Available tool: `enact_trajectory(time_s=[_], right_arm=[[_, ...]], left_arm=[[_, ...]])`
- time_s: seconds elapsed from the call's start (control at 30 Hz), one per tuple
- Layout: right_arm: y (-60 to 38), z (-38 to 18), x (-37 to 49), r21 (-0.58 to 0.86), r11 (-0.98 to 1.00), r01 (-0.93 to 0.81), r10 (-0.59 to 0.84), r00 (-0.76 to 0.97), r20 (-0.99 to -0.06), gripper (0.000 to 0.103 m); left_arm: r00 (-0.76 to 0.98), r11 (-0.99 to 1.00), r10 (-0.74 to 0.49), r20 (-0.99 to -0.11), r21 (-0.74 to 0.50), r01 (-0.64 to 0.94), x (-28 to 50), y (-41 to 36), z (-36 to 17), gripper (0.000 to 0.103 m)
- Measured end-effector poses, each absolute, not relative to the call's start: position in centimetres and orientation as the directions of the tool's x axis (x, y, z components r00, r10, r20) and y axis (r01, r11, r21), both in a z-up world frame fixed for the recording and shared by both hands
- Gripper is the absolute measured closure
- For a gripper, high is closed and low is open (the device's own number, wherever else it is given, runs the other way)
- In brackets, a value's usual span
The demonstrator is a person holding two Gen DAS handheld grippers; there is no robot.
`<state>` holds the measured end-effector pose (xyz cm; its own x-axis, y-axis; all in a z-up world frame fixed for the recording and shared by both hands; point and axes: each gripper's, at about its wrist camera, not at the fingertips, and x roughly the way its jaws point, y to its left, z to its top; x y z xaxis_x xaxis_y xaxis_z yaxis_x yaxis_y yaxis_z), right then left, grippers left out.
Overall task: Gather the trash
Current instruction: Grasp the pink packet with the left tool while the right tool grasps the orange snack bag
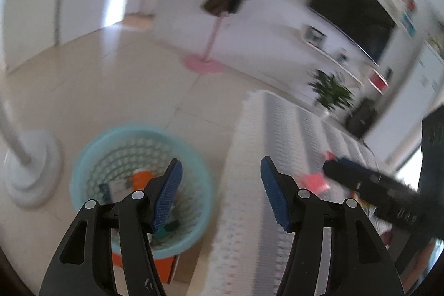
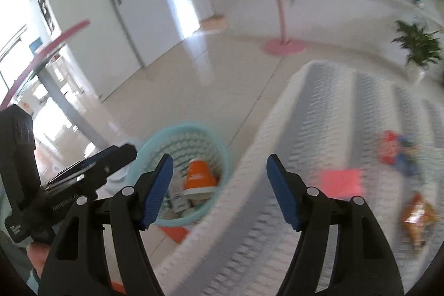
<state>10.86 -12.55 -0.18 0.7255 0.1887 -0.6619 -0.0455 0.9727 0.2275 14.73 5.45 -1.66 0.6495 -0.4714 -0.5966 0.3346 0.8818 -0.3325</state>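
Note:
A light blue mesh trash basket [image 1: 91, 154] stands on the floor beside a table with a grey and white patterned cloth [image 1: 249, 185]. It holds an orange and white cup [image 2: 198, 176] and other scraps. On the table lie a pink paper [image 2: 342, 182], a red and blue wrapper [image 2: 396, 151] and an orange snack wrapper [image 2: 419, 218]. My left gripper [image 1: 220, 190] is open and empty, above the basket and the table's edge. My right gripper [image 2: 219, 190] is open and empty over the table's edge; it also shows in the left wrist view [image 1: 369, 182], near the pink paper.
A white stand base [image 1: 33, 171] sits on the floor left of the basket. A pink pole stand [image 1: 204, 63] is farther off on the tiled floor. A potted plant [image 1: 331, 92] stands beyond the table. An orange object [image 1: 163, 265] lies under the basket.

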Motion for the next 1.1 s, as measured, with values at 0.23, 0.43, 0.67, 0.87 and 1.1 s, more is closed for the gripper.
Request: enact_trajectory(time_s=[0.23, 0.43, 0.67, 0.87, 1.1], right_arm=[[-22.3, 1.2, 4.6, 0.130, 0.981, 0.141, -0.031, 0.784, -0.620, 0.037], [-31.4, -1.3, 0.4, 0.129, 0.943, 0.307, -0.159, 0.755, -0.636, 0.048], [-37.0, -6.6, -1.1, 0.145, 0.905, 0.399, -0.186, 0.681, -0.709, 0.056], [-37.9, -9.4, -1.7, 0.130, 0.904, 0.407, -0.180, 0.639, -0.747, 0.056], [-37.6, -10.4, -1.3, 0.126, 0.916, 0.380, -0.151, 0.621, -0.769, 0.045]], left_arm=[[0.552, 0.804, -0.570, -0.609, -0.276, 0.526, 12.6, -2.8, -1.4, 0.046], [0.465, 0.742, -0.605, -0.647, -0.246, 0.623, 13.4, -10.0, -3.5, 0.046], [0.387, 0.748, -0.538, -0.749, -0.213, 0.629, 16.5, -16.1, -8.2, 0.046], [0.353, 0.763, -0.503, -0.789, -0.213, 0.611, 17.7, -18.5, -11.1, 0.041], [0.358, 0.770, -0.493, -0.793, -0.206, 0.604, 17.8, -20.4, -12.3, 0.039]])
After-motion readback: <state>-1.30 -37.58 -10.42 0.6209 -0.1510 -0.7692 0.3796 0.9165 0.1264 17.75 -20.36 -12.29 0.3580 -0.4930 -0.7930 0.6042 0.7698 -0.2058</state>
